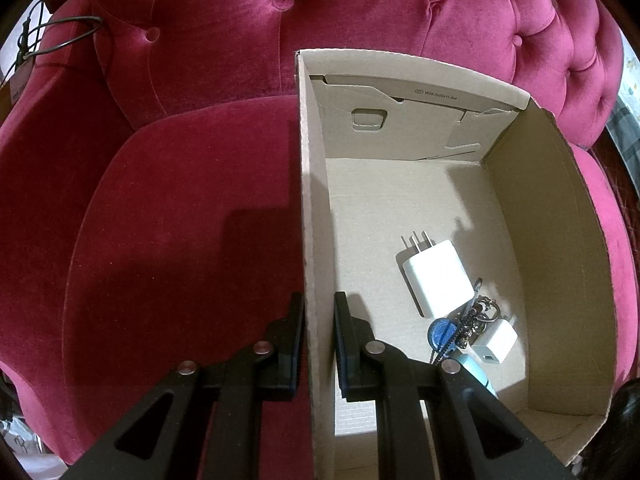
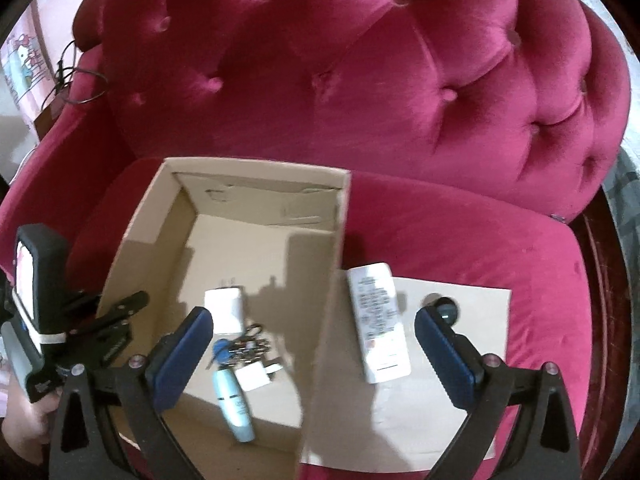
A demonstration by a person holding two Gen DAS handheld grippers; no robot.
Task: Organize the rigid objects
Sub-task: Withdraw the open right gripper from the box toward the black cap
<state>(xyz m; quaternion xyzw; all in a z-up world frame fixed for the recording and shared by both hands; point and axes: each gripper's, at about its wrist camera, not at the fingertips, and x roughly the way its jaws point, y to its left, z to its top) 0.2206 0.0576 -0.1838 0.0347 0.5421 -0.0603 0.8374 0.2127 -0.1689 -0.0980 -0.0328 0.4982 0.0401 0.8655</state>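
The tufted sofa (image 1: 224,60) wears plush crimson velvet, the box (image 1: 400,196) is matt corrugated cardboard, and the large charger (image 1: 438,276) is smooth, glossy white plastic.
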